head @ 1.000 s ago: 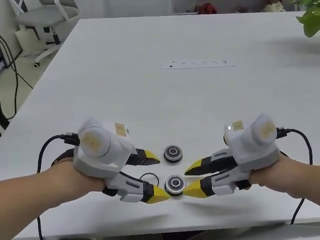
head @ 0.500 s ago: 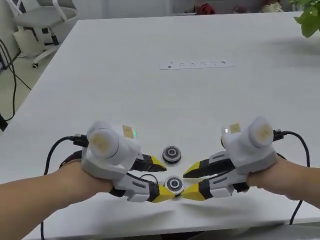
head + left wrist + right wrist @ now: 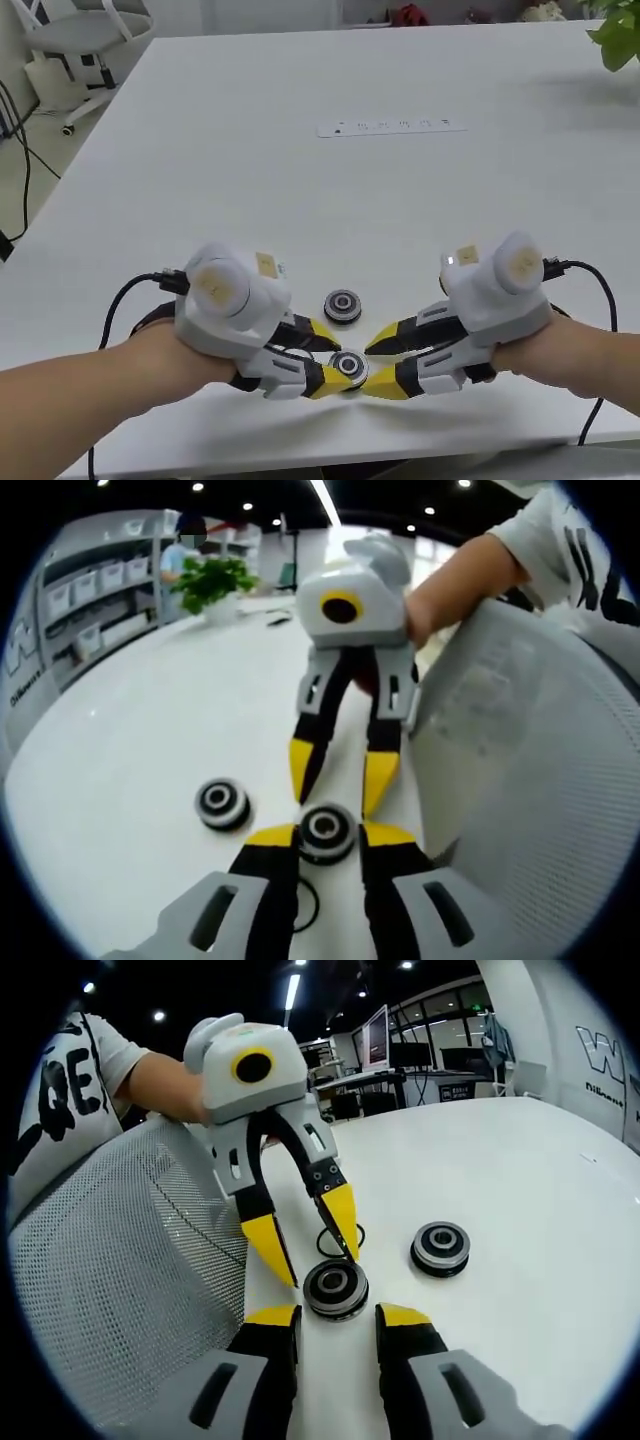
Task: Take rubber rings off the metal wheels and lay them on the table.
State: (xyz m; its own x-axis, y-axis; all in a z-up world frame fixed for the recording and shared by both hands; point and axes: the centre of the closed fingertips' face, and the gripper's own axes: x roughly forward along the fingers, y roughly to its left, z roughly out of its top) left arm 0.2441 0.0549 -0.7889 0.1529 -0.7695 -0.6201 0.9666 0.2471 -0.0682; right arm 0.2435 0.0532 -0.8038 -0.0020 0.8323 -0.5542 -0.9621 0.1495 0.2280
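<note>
**Rubber ring, on near wheel** (image 3: 348,366): still seated as the dark outer band. The wheel lies flat on the table (image 3: 300,180) close to the near edge, hub face up, so its axle stands upright.

**Far wheel** (image 3: 342,306): ring on, just beyond the near wheel and apart from it. Neither of my tools touches it.

**Loose ring** (image 3: 330,1253): flat on the table beside my left tool.

**Left gripper** (image 3: 322,358): jaws parted and holding nothing. Its own view shows a yellow tip on either side of the near wheel. I cannot tell whether the pads touch the rim.

**Right gripper** (image 3: 335,1315): jaws parted and empty, tips just short of the same wheel.

**Governing relation:** my two tools point at each other with the near wheel between them. It sits inside the left jaws and just ahead of the right tips, so the left is nearer. I judge the left should clamp while the right peels the band.
</note>
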